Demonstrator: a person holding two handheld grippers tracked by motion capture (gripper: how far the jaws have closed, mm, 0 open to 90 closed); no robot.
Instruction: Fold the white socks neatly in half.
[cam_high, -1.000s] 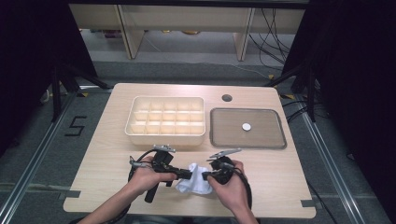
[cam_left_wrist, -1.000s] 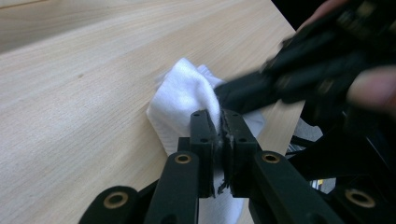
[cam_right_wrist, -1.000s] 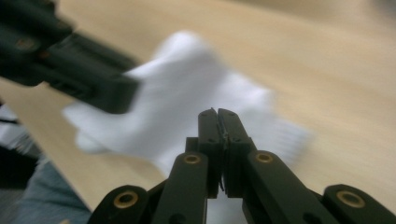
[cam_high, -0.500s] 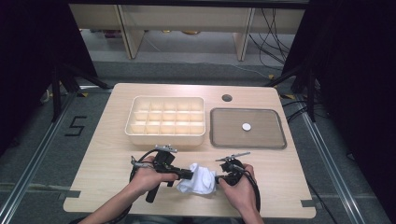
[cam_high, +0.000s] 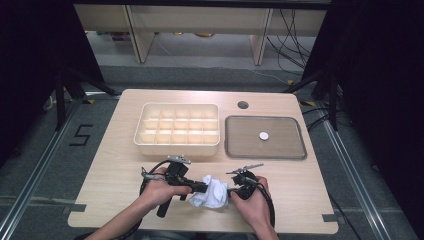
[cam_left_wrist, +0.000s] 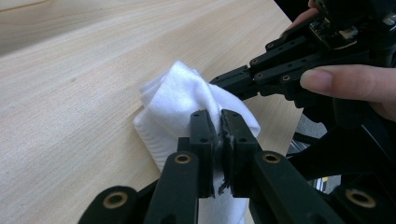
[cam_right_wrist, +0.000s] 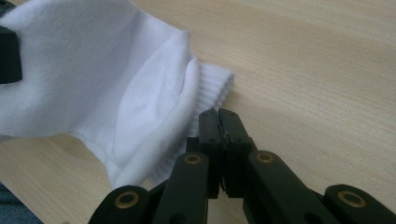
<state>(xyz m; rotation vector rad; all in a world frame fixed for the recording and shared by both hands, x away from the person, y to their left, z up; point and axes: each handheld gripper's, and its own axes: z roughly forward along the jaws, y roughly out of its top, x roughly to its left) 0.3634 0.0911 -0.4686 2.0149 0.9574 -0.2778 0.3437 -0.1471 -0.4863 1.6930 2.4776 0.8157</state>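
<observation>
- white sock (cam_high: 210, 192) bunched near the front edge of the bench (cam_high: 310, 200), right between the two hands; organiser and tray sit farther back
- left hand-held gripper (cam_left_wrist: 218, 135) clenched on the sock; in the left gripper view fabric is pinched between the jaws, which stand nearly together
- right hand-held gripper (cam_right_wrist: 218, 123) clenched too, jaws closed together; in the right gripper view the ribbed cuff (cam_right_wrist: 212, 81) lies just beyond and left of the tips; can't tell if any cloth is caught, looks like none or only a thin edge
- key relation: sock runs roughly left-right across the bench, left gripper on one end, right gripper at the cuff end; both point inward at each other
- both are at the sock; the right one's grip looks doubtful, so the next move likely hangs on it reopening and taking the cuff
- farther back: compartment box (cam_high: 177, 129), empty cells; flat tray (cam_high: 287, 147) with small white disc (cam_high: 263, 135), well apart from the sock
</observation>
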